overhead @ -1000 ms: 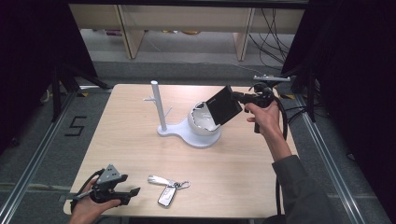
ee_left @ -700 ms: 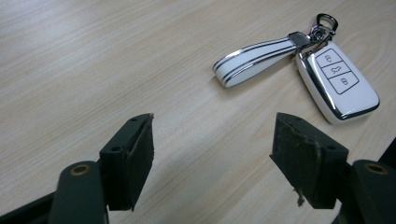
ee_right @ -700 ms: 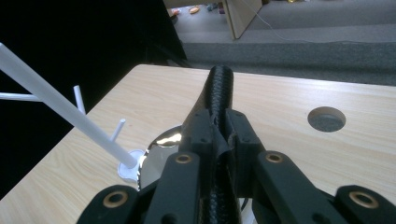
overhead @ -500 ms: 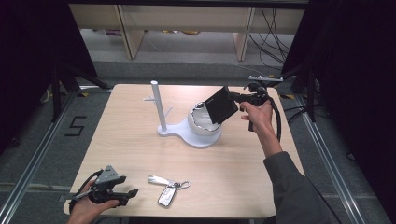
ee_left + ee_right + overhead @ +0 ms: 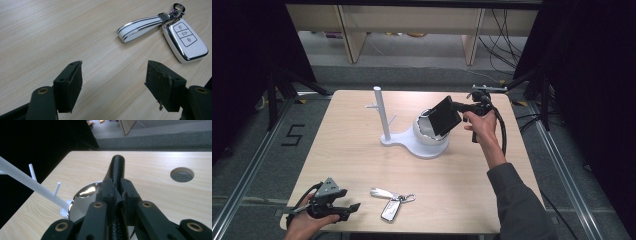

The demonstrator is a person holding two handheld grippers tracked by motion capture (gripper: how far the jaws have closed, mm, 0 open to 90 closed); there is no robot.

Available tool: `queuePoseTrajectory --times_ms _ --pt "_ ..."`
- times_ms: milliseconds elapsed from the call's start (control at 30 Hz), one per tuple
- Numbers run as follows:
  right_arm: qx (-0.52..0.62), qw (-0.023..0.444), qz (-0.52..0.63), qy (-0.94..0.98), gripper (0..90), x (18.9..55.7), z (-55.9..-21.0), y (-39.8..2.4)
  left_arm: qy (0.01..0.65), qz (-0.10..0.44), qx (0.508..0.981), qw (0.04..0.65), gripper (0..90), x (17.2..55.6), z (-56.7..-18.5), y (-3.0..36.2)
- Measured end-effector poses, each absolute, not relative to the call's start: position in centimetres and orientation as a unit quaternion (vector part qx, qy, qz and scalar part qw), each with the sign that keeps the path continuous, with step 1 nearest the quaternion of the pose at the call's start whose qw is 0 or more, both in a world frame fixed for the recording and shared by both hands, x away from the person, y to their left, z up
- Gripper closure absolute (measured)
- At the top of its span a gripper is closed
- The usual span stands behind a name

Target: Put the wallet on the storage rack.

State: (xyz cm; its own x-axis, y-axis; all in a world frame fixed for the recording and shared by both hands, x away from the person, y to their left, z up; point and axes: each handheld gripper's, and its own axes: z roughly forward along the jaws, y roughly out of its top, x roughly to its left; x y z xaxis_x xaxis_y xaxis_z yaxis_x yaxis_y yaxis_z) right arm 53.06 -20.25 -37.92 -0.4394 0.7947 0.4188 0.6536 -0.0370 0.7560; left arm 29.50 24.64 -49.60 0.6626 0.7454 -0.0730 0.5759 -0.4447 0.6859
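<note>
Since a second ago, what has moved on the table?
The right tool has carried the black wallet slightly left and lower over the white bowl, still clamped. The left tool stays open and idle near the key fob; the stand unchanged.

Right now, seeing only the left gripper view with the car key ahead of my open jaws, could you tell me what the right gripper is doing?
Observer: The right gripper is shut on a flat black wallet, held in the air over the far side of the table.
Operator: Thank you. What lies under it?
Observer: A white stand with a shiny bowl in its base. The wallet is above the bowl, tilted.
Operator: Is anything else on that stand?
Observer: An upright white post with small pegs, and nothing hangs on them.
</note>
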Motion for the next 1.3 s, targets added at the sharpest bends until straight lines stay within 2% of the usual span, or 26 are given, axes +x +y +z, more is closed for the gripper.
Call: queuePoseTrajectory --times_ms 300,367,467,533,700,767,1000,1300 --pt "0.517 0.049 0.480 0.707 80.9 53.7 -40.9 -19.0 0.389 0.118 0.845 0.348 29.2 29.5 -49.9 24.5" --pt "0.520 0.047 0.479 0.705 77.1 53.8 -41.1 -18.8 0.393 0.116 0.844 0.346 29.2 29.5 -49.9 24.5" --pt "0.527 0.040 0.469 0.707 64.3 53.8 -41.1 -19.0 0.389 0.116 0.844 0.350 29.1 29.4 -49.9 24.5" --pt "0.531 0.052 0.458 0.711 54.7 53.7 -41.0 -19.4 0.389 0.117 0.844 0.349 28.8 29.5 -49.9 24.5" --pt "0.534 0.081 0.461 0.704 45.1 52.8 -40.2 -20.6 0.390 0.123 0.844 0.347 27.1 29.5 -49.9 24.6" --pt "0.534 0.077 0.466 0.701 43.1 52.1 -39.8 -21.0 0.393 0.122 0.841 0.351 26.9 29.5 -49.9 24.7" --pt "0.499 0.122 0.457 0.726 40.8 49.4 -39.8 -22.0 0.394 0.124 0.840 0.352 26.7 29.4 -49.8 24.7" --pt "0.474 0.132 0.469 0.733 38.6 45.5 -41.0 -22.8 0.394 0.123 0.841 0.349 26.5 29.3 -50.0 24.7"
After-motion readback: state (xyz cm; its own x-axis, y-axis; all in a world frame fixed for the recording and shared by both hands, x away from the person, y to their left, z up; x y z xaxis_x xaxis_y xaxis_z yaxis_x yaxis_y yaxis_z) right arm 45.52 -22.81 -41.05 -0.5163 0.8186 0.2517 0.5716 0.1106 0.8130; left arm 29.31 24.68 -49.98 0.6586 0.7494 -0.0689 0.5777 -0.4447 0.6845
